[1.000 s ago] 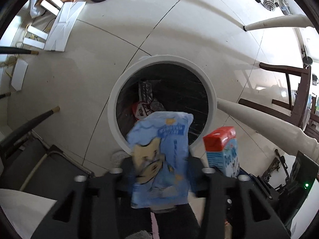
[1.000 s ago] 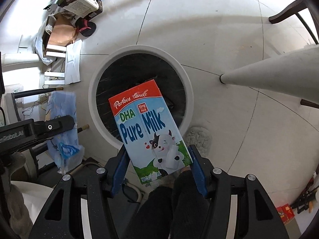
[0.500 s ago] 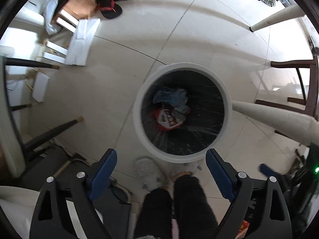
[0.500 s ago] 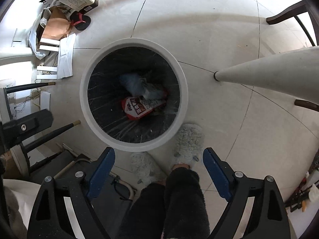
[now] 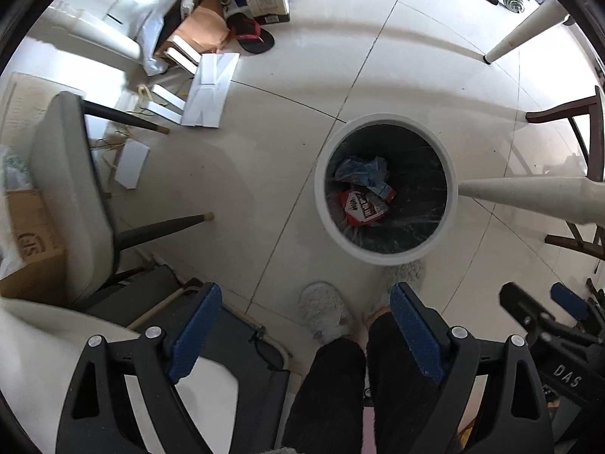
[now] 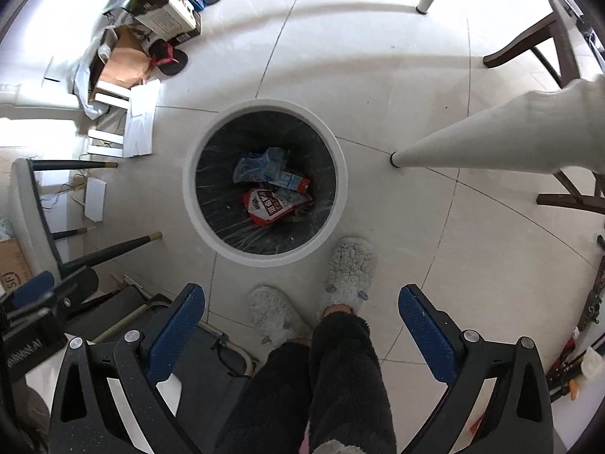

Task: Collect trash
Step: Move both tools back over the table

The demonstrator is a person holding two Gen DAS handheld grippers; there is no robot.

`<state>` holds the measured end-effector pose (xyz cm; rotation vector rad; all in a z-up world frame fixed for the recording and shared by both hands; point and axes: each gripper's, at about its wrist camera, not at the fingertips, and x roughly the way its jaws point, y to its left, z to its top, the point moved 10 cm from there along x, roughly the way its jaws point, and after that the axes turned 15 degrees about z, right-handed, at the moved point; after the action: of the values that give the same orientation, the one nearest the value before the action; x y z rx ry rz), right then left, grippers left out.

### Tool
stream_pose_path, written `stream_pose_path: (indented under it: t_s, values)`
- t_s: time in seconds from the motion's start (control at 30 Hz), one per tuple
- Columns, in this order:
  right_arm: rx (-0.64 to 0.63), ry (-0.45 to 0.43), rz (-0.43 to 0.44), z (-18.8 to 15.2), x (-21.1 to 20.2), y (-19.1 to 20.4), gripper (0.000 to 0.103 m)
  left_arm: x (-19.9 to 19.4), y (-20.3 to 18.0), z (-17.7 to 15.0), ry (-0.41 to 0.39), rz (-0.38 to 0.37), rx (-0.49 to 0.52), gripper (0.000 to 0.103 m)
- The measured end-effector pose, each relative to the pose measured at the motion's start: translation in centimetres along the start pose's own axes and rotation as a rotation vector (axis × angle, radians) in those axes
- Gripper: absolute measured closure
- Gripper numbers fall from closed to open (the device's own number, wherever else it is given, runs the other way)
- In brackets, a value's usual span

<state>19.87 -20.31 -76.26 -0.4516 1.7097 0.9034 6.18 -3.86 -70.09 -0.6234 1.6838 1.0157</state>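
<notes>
A white round bin (image 5: 321, 189) with a black liner stands on the tiled floor, seen from straight above. In it lie a crumpled blue wrapper (image 5: 359, 170), a milk carton (image 5: 382, 191) and a red packet (image 5: 361, 208). My left gripper (image 5: 304, 295) hangs high above the floor, to the near left of the bin, open and empty. In the right wrist view the bin (image 6: 189, 189) holds the same blue wrapper (image 6: 257, 166), milk carton (image 6: 291, 181) and red packet (image 6: 268, 204). My right gripper (image 6: 300, 295) hovers above the bin's near side, its jaws opening with nothing between them.
A person's dark trouser legs and fluffy grey slippers (image 6: 349, 265) stand at the bin's near edge. A pale chair with black legs (image 5: 75, 189) is on the left. White table legs (image 5: 529, 196) and a dark wooden chair (image 5: 590, 132) are on the right. Boxes, papers and sandals (image 5: 249, 34) clutter the far left.
Both grippers opened and let go. The blue wrapper and the milk carton fell into the bin. Both grippers have risen, so the bin looks smaller.
</notes>
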Motion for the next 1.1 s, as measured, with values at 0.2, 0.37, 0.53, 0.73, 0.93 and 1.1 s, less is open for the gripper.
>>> stream_pose_path:
  t_s: [0.2, 0.37, 0.53, 0.73, 0.93, 1.1]
  values:
    - [-0.035, -0.033, -0.017, -2.5, -6.2, 2.7, 0.0, -5.4, 2.6, -2.1, -0.036, 0.001, -0.005, 0.012]
    - [-0.052, -0.063, 0.005, -4.8, -12.4, 5.5, 0.0, -10.5, 4.9, -3.5, -0.087, 0.002, -0.005, 0.012]
    - [-0.058, -0.094, 0.026, -6.3, -18.4, 7.8, 0.0, -15.3, 6.7, -4.6, -0.129, -0.01, -0.001, 0.012]
    - [-0.07, -0.133, 0.063, -7.7, -25.7, 10.2, 0.0, -21.7, 7.8, -5.2, -0.202, -0.038, 0.006, 0.012]
    - [-0.053, -0.214, 0.121, -6.6, -32.8, 11.6, 0.0, -28.0, 7.7, -3.0, -0.289, -0.078, -0.002, 0.012]
    - [-0.023, -0.295, 0.171, -1.9, -38.8, 11.0, 0.0, -33.3, 6.7, 2.7, -0.364, -0.082, -0.03, 0.0]
